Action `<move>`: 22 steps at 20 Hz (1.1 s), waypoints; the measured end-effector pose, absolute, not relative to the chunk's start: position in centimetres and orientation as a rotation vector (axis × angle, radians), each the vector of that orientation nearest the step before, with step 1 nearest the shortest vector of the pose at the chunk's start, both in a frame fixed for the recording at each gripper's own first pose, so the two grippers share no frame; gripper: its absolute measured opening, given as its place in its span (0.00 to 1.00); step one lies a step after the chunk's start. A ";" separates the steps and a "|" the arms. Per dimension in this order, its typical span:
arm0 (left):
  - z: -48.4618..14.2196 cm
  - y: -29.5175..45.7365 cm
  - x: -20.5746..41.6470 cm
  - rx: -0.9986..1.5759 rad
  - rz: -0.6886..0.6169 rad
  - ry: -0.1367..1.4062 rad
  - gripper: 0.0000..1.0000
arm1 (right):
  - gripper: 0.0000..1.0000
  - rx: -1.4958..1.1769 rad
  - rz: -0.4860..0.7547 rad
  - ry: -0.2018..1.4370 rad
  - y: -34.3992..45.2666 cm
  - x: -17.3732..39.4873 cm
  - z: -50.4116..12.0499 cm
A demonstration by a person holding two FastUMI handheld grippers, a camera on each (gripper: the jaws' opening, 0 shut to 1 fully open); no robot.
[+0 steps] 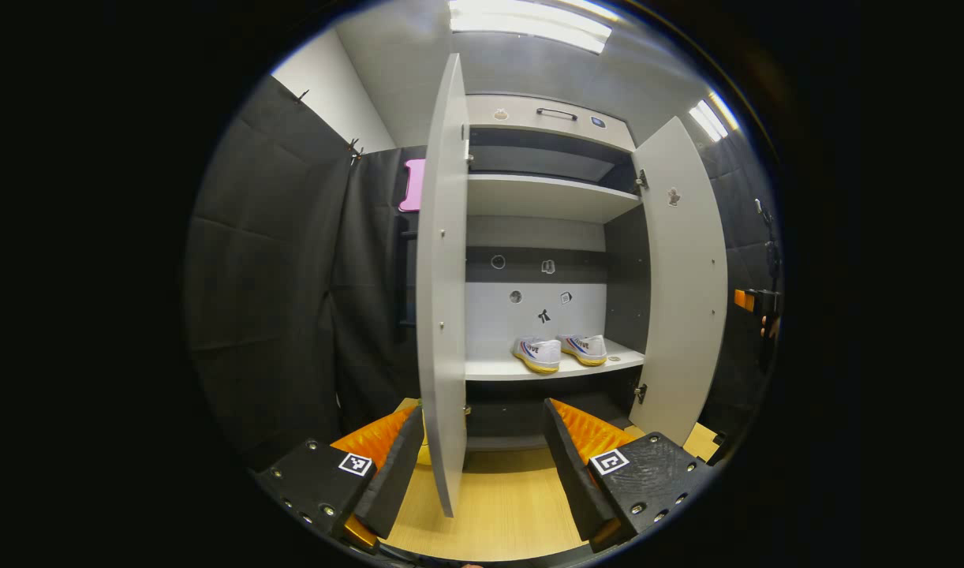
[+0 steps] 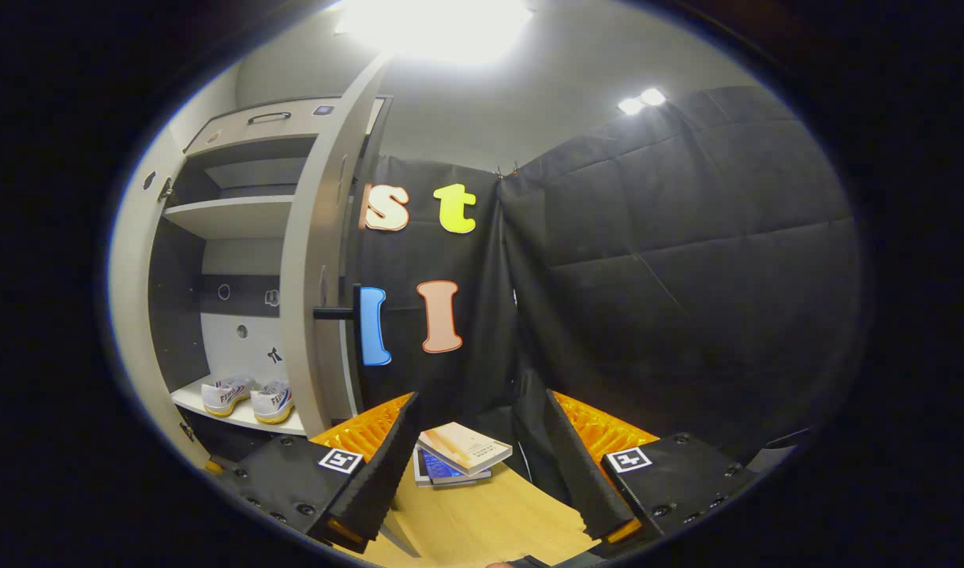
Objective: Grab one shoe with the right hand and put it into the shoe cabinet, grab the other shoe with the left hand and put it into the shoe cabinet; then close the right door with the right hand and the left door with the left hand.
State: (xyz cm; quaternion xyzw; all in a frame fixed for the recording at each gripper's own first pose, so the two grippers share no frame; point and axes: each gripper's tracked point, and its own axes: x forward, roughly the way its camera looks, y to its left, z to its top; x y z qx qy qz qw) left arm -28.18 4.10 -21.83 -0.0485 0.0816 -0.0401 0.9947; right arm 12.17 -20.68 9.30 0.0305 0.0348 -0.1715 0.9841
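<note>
Left door (image 1: 442,284): we see it edge-on in the left gripper view, swung wide open, its lower edge standing between our left gripper's two fingers, nearer the left finger; whether either finger touches it we cannot tell.
Left gripper (image 1: 478,465): jaws spread wide, nothing clamped between them, hovering low above the pale wooden floor (image 1: 506,505).
Shoe cabinet (image 1: 545,197): both doors stand open, and we look straight in at its shelves and the small cut-out shapes on its back panel.
Shoes: the pair sits on the lower shelf (image 1: 561,367), the left shoe (image 1: 537,353) just beside the right shoe (image 1: 584,349), toes pointing out towards us.
Right door (image 1: 679,276): open too, swung out on the right side of the cabinet.
Right gripper view, cabinet side: we catch the shoes again at lower left on that shelf, with an open door's edge just right of them.
Right gripper (image 2: 478,465): fingers wide apart, gripping nothing, aimed at the black cloth wall.
Books (image 2: 458,454): a small stack lies on the floor just past the right gripper's fingers.
</note>
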 end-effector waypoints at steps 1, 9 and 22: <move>-22.1 4.4 -28.3 -0.098 -0.069 0.166 0.81 | 0.92 0.059 -0.351 0.072 -20.7 12.6 9.3; -22.8 7.4 -28.3 -0.126 -0.009 0.179 0.81 | 0.90 -0.018 -0.316 0.098 -18.2 14.1 8.7; -23.1 9.7 -28.1 -0.146 0.012 0.171 0.81 | 0.93 -0.005 -0.141 0.100 -9.8 14.1 9.2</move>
